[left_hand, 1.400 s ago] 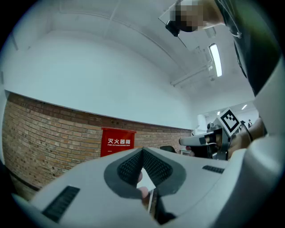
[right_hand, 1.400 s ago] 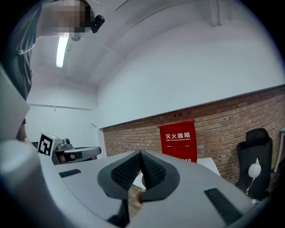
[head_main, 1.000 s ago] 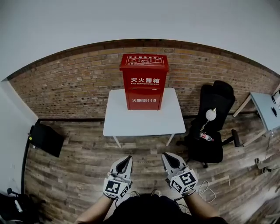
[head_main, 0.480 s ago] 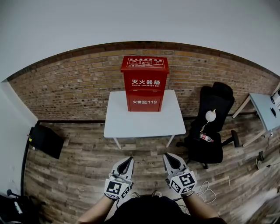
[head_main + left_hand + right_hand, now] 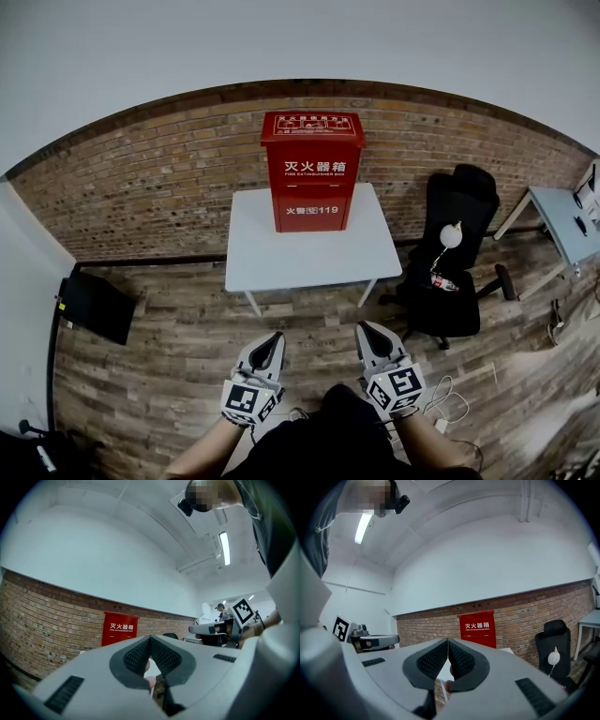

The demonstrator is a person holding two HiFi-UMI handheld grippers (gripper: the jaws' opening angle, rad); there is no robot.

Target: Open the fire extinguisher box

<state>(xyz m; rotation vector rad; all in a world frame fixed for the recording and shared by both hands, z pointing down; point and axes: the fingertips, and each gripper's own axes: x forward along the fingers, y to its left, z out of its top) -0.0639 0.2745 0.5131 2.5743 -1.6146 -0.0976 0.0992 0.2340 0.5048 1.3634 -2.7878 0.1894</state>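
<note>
A red fire extinguisher box (image 5: 312, 171) stands upright and closed on a white table (image 5: 309, 251) against the brick wall. It also shows far ahead as the red box (image 5: 120, 628) in the left gripper view and the red box (image 5: 477, 628) in the right gripper view. My left gripper (image 5: 270, 339) and right gripper (image 5: 367, 330) hover side by side over the wooden floor, well short of the table. Both are shut with nothing between their tips.
A black office chair (image 5: 455, 258) with a white bulb-shaped object and a bottle on it stands right of the table. A black panel (image 5: 97, 304) lies on the floor at left. A light desk (image 5: 567, 223) is at far right. Cables (image 5: 448, 403) lie on the floor near my right gripper.
The view has shifted slightly, so the box and table sit a little higher and to the right. Both grippers stay shut in about the same place.
</note>
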